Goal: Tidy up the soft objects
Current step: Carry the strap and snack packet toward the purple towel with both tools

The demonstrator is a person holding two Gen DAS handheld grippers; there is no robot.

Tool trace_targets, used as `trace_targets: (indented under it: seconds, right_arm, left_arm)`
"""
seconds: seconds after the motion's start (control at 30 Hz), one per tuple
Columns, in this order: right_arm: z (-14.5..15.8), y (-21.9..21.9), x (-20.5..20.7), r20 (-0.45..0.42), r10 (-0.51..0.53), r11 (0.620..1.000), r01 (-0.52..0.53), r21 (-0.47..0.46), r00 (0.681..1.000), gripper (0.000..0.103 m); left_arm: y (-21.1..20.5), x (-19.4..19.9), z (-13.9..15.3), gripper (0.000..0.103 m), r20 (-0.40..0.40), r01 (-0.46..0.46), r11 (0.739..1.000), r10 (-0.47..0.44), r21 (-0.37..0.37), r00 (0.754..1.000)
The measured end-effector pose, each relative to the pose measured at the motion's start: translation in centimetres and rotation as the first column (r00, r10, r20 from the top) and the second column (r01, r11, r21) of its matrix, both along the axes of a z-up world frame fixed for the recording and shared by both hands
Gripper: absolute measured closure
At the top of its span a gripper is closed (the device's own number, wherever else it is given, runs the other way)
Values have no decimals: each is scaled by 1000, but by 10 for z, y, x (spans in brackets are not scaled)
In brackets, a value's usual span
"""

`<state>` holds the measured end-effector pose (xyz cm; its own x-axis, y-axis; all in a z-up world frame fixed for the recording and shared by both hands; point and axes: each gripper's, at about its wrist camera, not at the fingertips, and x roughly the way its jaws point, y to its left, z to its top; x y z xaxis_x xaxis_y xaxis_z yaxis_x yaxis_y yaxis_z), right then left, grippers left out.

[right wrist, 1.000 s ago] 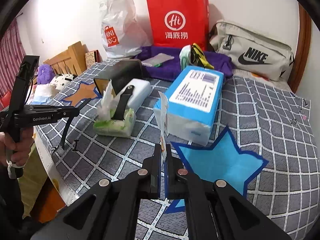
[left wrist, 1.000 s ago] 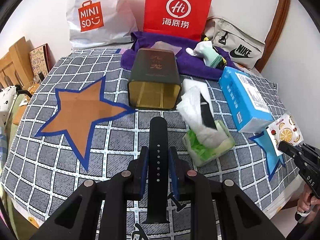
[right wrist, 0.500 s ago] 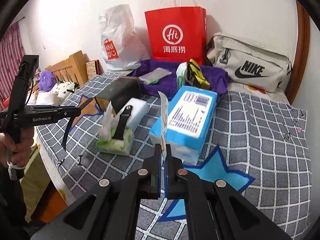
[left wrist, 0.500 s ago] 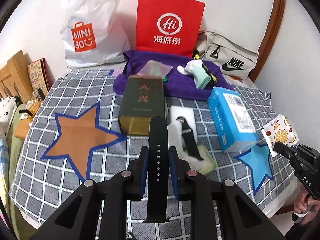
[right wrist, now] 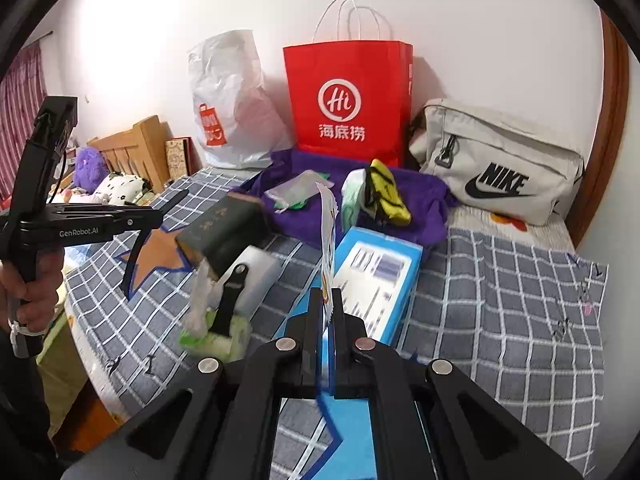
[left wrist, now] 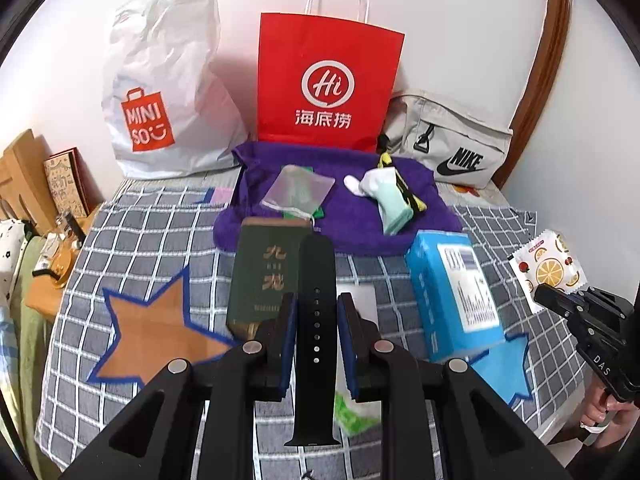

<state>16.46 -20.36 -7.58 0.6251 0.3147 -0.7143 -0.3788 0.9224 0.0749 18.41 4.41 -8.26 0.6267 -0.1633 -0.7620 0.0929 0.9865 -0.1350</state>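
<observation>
Left wrist view: we pinch black strap (left wrist: 316,320) upright in left gripper (left wrist: 316,312), above bed (left wrist: 120,248). Right gripper (right wrist: 327,300) squeezes fruit-print packet (right wrist: 329,232) edge-on, above blue box (right wrist: 376,280).

Bright, even indoor light with soft shadows. Strong fisheye bending and black corners. The light-blue rectangular tissue pack (right wrist: 376,284) looks motion-blurred.

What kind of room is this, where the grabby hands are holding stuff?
Most likely a bedroom. The things lie on a bed with a checked star-pattern cover, a wooden headboard with plush toys stands beside it, and shopping bags lean on the wall.
</observation>
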Motion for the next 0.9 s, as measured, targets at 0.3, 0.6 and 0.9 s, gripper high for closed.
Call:
trace_targets:
  seconds: [0.3,0.6,0.9]
  right_arm:
    - [7,-7,40,11,-38,999,38,9,999,101]
    - [12,-16,75,19,-74,997,74,13,997,101]
    - [14,-16,116,37,-101,995,101,2,994,101]
  left_arm:
    - [4,33,10,83,10,3,1000,-3,1,1000]
    - [8,65,17,83,18,-3,1000,3,-3,1000]
    - [8,102,17,83,21,-8,1000,7,13,1000]
